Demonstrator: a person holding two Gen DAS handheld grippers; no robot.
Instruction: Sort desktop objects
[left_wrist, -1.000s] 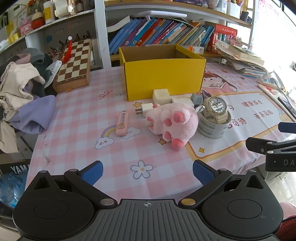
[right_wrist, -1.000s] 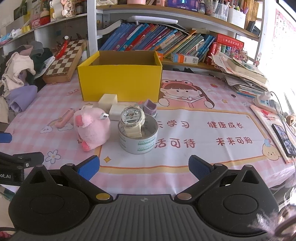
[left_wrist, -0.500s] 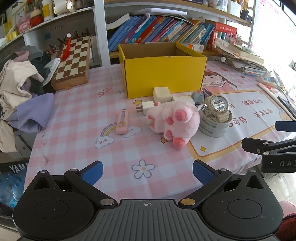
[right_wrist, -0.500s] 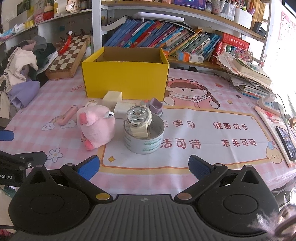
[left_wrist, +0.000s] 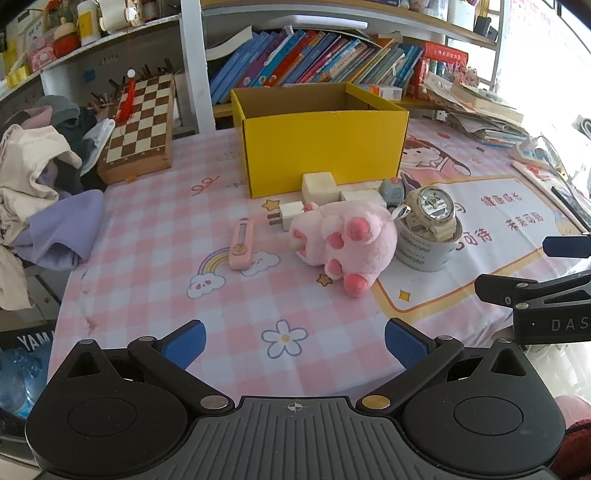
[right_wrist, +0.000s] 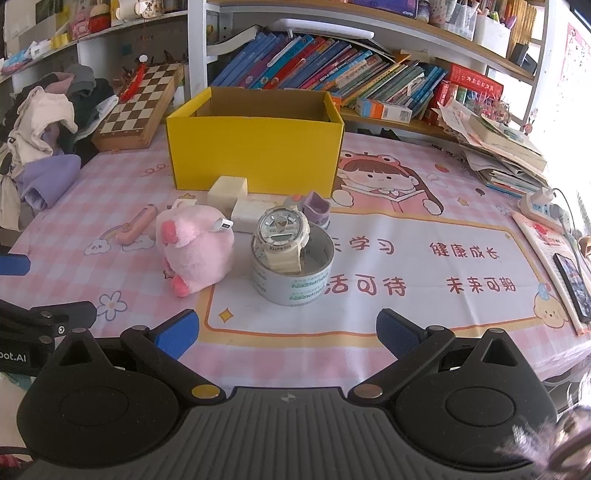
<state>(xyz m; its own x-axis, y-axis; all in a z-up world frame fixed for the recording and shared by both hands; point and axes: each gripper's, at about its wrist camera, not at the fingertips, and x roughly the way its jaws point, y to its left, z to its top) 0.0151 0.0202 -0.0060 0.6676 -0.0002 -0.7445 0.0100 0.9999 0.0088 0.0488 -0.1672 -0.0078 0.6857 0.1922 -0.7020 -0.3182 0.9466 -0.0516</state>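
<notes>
On tape roll (right_wrist: 293, 275): cream watch (right_wrist: 282, 230), possibly digital | left gripper (left_wrist: 294, 341), right gripper (right_wrist: 287, 330): both agape, empty

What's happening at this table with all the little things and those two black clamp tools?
A person holds two grippers over a desk, about to sort things. The left gripper and right gripper are both open and hold nothing. Ahead lie a pink plush toy, a watch resting in a roll of tape, a pink utility knife and a white plug. The yellow box stands behind them; from here it looks empty.
</notes>
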